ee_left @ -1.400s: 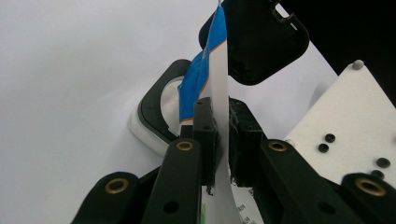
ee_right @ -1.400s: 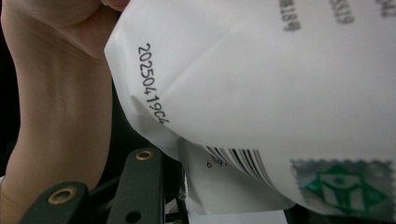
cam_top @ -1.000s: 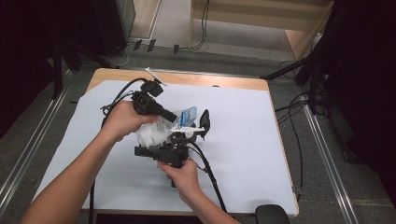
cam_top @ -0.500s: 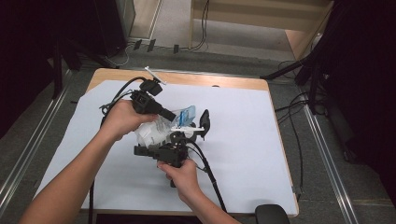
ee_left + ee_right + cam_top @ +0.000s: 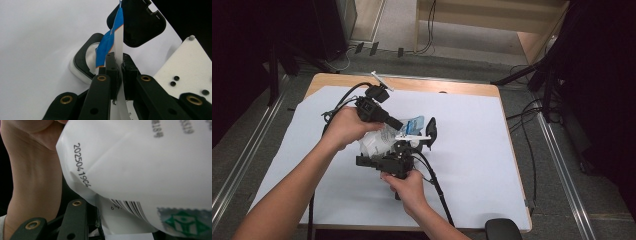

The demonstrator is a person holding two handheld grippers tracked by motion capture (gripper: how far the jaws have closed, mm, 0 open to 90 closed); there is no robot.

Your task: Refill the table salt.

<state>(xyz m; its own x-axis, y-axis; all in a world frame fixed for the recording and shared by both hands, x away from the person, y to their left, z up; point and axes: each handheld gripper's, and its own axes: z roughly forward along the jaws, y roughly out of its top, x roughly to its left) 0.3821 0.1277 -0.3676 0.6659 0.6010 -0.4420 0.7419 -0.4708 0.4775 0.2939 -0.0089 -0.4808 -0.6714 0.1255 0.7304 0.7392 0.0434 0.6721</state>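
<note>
Premises: a laboratory or recording workspace. A wooden table (image 5: 447,86) under white sheeting stands on grey carpet tile. Black stands (image 5: 548,75) flank the table; loose cables (image 5: 430,25) trail across the floor beyond it.

the left gripper (image 5: 117,65) pinches the thin white edge of a blue and white packet (image 5: 113,41) between its closed black jaws. beyond the packet lie a black pad (image 5: 140,23) and a black-rimmed white piece (image 5: 83,60) on the white table (image 5: 37,50).
</note>
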